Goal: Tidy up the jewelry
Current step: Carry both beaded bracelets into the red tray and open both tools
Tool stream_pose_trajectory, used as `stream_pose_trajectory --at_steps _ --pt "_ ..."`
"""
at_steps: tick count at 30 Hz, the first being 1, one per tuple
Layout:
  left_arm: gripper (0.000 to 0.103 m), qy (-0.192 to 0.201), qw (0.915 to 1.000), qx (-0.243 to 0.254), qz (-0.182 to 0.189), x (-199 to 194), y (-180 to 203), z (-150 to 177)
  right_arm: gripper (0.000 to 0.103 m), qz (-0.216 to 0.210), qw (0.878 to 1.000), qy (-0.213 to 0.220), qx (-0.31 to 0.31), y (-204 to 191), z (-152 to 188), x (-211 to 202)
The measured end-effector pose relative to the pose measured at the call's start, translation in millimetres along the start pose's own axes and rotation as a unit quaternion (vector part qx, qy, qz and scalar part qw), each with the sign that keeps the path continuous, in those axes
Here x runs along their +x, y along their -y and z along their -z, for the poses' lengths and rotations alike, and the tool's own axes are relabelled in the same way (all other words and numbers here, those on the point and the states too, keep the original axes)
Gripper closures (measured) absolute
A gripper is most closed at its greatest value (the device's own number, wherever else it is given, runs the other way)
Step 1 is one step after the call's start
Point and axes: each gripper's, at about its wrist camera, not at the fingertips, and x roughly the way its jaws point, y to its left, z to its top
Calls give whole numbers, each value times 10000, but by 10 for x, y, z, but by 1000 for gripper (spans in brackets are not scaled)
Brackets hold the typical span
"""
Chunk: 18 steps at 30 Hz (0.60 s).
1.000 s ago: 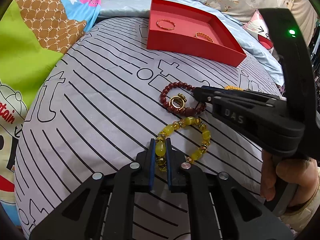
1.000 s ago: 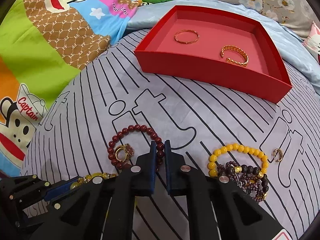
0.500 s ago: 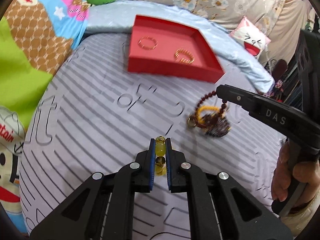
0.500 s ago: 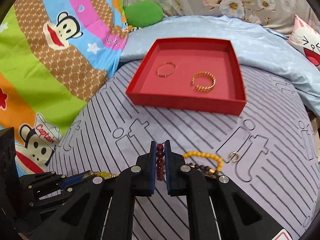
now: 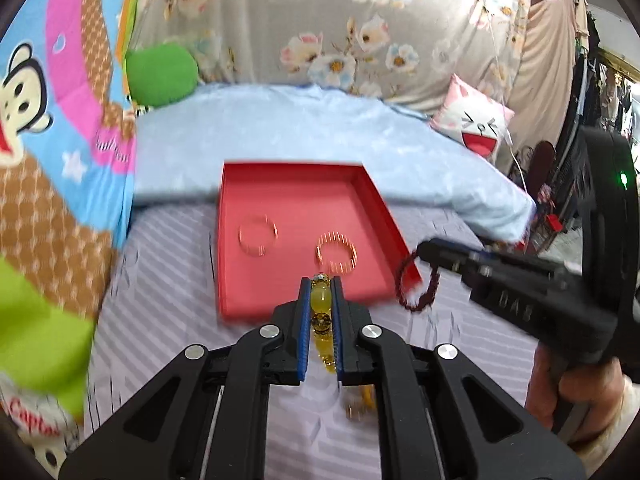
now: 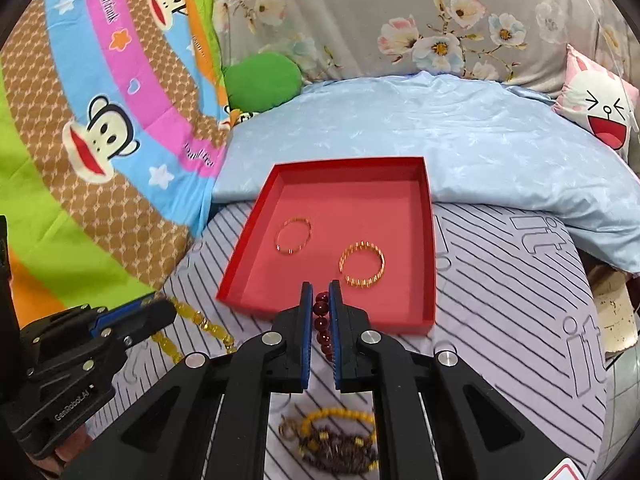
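Both hand-held grippers hang lifted near the shallow red cardboard tray (image 6: 428, 248), each pinching a beaded bracelet.

Left gripper (image 5: 320, 286) is clamped on a translucent yellow bead bracelet (image 5: 321, 298), whose loop dangles below; right gripper (image 6: 321, 294) is clamped on a dark red round-bead bracelet (image 6: 321, 322). Inside the tray lie a thin plain gold bangle (image 6: 293, 236) and a ribbed open gold cuff (image 6: 362, 265), apart from each other. On the grey striped bedsheet (image 6: 500, 300) under the right gripper sits a tangled pile, seemingly yellow and dark beads (image 6: 336, 440).
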Motion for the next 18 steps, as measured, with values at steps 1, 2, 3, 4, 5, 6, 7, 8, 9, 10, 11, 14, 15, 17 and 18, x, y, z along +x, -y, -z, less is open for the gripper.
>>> stream_pose_trajectory --at_steps 1,2,3,4,5,6,7,8,9,10,11,14,15,17,18 --pt "94 19 10000 -28 2 73 -6 -67 95 -10 10000 -6 35 4 -48 64" --pt "94 21 10000 -74 20 182 -17 -143 95 -46 10000 -26 79 15 -89 125" --pt "94 26 9999 -87 47 262 -19 -187 95 -128 9998 -58 158 37 -138 216" --pt "94 41 9999 -98 29 341 -28 -215 95 -185 9996 -81 209 52 -161 281" --pt "94 20 9999 -105 13 451 -41 -250 95 -257 9992 -121 272 74 -179 367" --pt "94 -24 9999 -126 35 566 -64 -277 95 -296 9989 -156 319 85 -180 426" --pt "94 -58 9998 -175 34 674 -99 -282 95 -344 9984 -209 388 110 -179 511" --pt "94 -110 9997 -199 64 762 -121 -288 95 -368 9981 -243 427 128 -166 571" --pt "94 -177 9996 -226 49 855 -150 -287 95 -336 9980 -299 445 152 -146 661" --pt "94 -283 9993 -246 -29 971 -183 -262 95 -275 9981 -353 435 165 -113 725" --pt "94 -364 9990 -240 -34 1050 -200 -233 95 -212 9978 -448 430 193 -66 808" --pt "94 -595 9978 -219 -194 1244 -258 -99 95 -96 9967 -662 460 272 54 953" --pt "94 -656 9973 -224 -233 1285 -280 -55 95 -41 9964 -714 461 305 96 988" --pt "94 -822 9957 -213 -362 1371 -334 48 95 78 9958 -787 471 354 156 1036" --pt "94 -872 9951 -224 -406 1396 -351 75 95 139 9954 -819 480 379 176 1056"
